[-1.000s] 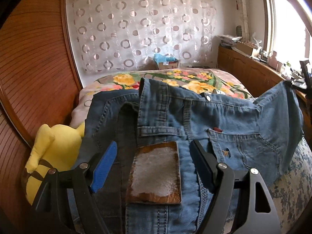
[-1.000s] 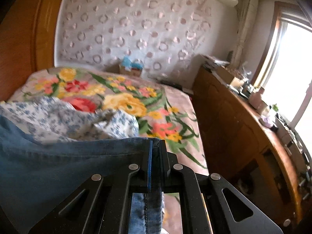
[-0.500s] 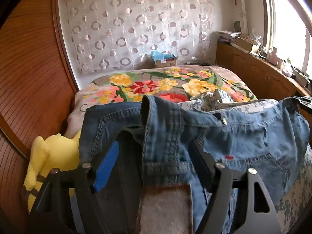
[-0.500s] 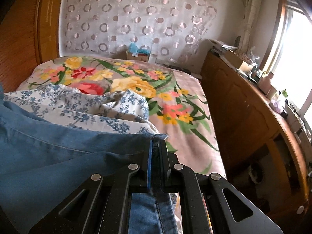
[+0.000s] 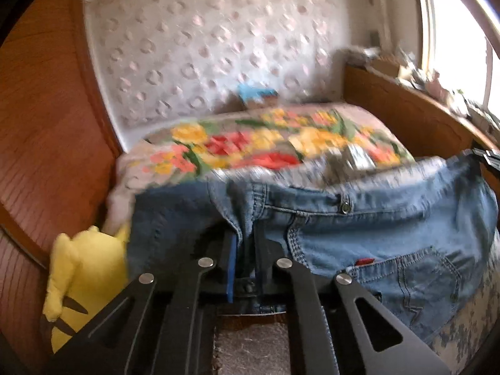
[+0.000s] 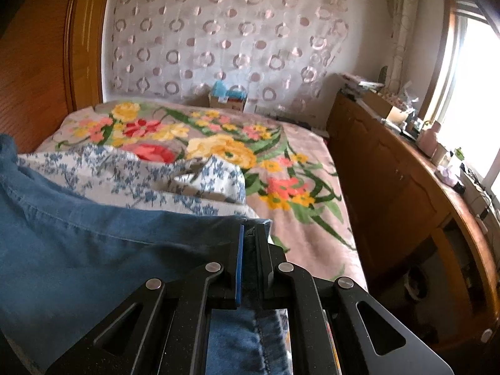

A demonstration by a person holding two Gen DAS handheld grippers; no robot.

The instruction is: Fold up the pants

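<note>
In the left wrist view, the jaws of the left gripper are closing on the waistband of the jeans, which stretch to the right above the flowered bed; a yellow plush toy lies at near left. In the right wrist view, the right gripper pinches the jeans' edge, the denim spreading left over a blue-patterned cloth.
</note>
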